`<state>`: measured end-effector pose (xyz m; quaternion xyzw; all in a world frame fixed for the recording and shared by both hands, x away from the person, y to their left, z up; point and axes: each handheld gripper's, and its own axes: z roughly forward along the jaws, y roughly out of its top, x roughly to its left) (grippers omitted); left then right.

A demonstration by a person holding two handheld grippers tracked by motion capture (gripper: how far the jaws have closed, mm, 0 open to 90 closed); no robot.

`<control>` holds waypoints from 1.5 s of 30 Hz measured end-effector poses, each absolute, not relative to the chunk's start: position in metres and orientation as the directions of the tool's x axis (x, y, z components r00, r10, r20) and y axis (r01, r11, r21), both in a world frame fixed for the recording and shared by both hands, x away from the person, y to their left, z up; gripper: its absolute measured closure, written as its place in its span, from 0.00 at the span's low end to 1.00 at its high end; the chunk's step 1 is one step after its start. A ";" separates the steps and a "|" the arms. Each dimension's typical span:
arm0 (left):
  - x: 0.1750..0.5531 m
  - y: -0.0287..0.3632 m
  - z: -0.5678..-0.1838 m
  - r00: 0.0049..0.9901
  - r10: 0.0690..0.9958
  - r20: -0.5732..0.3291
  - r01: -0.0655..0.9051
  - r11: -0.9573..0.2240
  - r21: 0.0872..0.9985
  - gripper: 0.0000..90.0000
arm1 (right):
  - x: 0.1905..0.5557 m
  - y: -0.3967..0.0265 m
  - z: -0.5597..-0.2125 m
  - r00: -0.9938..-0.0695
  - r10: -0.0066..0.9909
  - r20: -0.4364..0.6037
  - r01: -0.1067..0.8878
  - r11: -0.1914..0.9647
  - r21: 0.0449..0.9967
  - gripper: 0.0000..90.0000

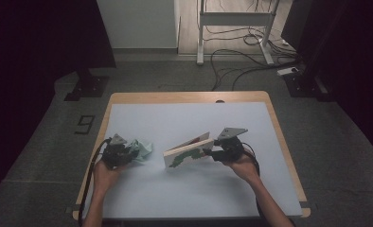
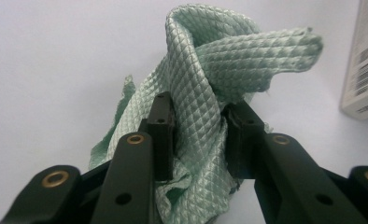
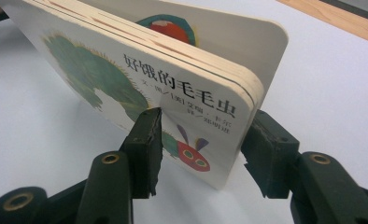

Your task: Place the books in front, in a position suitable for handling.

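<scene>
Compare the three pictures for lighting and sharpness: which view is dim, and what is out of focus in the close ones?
High view: dim and soft, surroundings nearly black. Left gripper view: bright, the green cloth weave crisp, the box edge at right blurred. Right gripper view: bright, the book title sharp, its far end softer.

My left gripper, matt black plastic with brass-look rivets, meets pale green cloth, quilted and faintly shiny. At my right gripper: smooth, thick cardboard book; matt desk, wood-edged.
</scene>
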<state>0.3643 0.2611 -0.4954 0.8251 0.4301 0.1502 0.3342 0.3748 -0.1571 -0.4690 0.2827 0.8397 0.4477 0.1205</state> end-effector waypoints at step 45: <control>0.316 0.162 -0.445 0.822 0.569 -0.028 0.390 -0.527 0.755 0.70 | 0.373 -0.160 -0.470 -0.819 0.571 0.058 0.375 0.454 0.808 0.52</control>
